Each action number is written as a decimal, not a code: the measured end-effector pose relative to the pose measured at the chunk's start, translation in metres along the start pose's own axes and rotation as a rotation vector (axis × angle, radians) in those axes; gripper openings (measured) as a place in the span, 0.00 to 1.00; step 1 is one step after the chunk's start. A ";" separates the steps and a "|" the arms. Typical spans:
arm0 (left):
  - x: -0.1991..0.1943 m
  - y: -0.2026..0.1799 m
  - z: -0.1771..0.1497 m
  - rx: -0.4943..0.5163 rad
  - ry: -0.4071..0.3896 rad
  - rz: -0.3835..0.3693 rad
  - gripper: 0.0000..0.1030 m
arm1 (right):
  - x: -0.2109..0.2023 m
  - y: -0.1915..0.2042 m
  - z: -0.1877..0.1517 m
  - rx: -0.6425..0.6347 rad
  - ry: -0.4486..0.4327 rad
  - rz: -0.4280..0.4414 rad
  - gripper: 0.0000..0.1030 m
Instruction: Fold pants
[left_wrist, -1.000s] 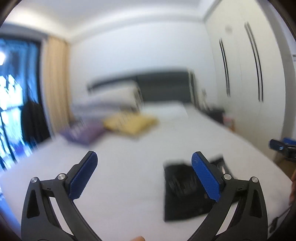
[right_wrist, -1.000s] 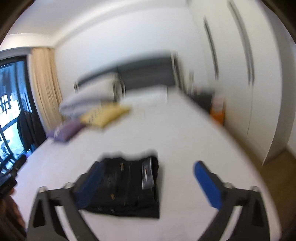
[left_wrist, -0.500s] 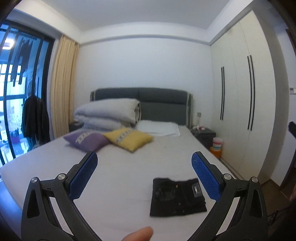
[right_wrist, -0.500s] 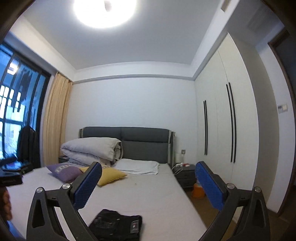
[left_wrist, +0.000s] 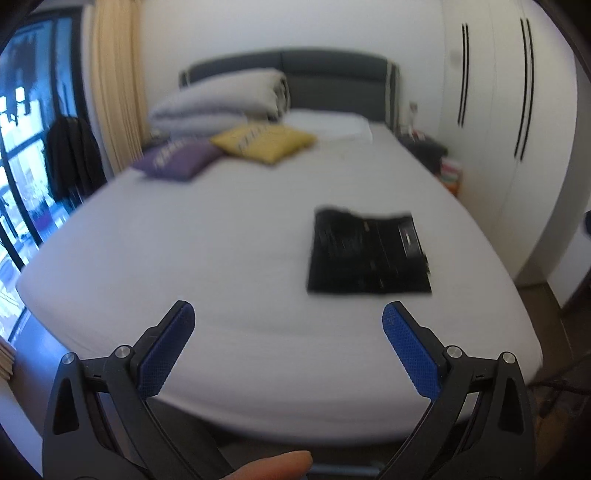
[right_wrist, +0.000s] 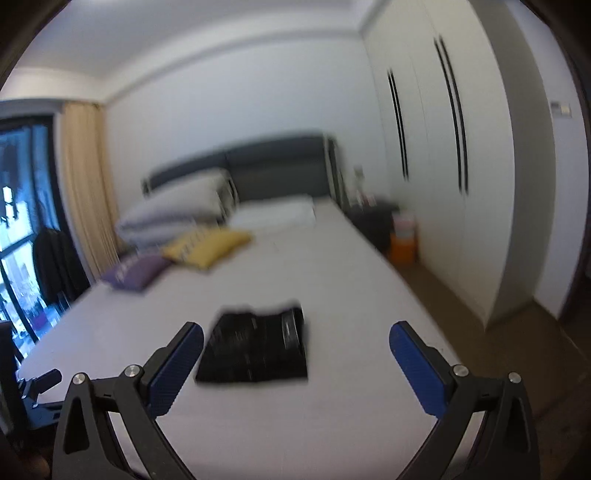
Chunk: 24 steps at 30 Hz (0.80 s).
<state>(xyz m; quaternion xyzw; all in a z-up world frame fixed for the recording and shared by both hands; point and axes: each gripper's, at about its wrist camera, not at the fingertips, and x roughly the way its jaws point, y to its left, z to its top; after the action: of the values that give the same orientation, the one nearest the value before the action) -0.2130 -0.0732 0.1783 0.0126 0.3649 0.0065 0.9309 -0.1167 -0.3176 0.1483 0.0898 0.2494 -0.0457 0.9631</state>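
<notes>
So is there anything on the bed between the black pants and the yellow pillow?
No, just bare white sheet. In the left wrist view nothing lies between the folded black pants and the yellow pillow on the bed.

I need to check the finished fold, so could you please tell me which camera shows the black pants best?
The left wrist view: the pants lie in full sight on the bed, beyond the open tool. In the right wrist view the pants are smaller, more blurred, and one finger overlaps their corner.

Black hand-held gripper frames, blue textured pads.
</notes>
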 end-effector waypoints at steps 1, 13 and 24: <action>0.011 -0.004 -0.006 0.000 0.019 -0.009 1.00 | 0.012 0.003 -0.008 -0.004 0.055 -0.012 1.00; 0.070 -0.015 -0.026 -0.001 0.124 -0.027 1.00 | 0.038 0.023 -0.049 -0.090 0.200 -0.023 1.00; 0.090 -0.011 -0.031 -0.009 0.183 -0.031 1.00 | 0.053 0.025 -0.063 -0.106 0.283 -0.026 1.00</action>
<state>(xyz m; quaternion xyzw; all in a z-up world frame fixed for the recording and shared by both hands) -0.1687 -0.0818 0.0942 0.0022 0.4485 -0.0051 0.8938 -0.0974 -0.2834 0.0721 0.0412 0.3859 -0.0319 0.9211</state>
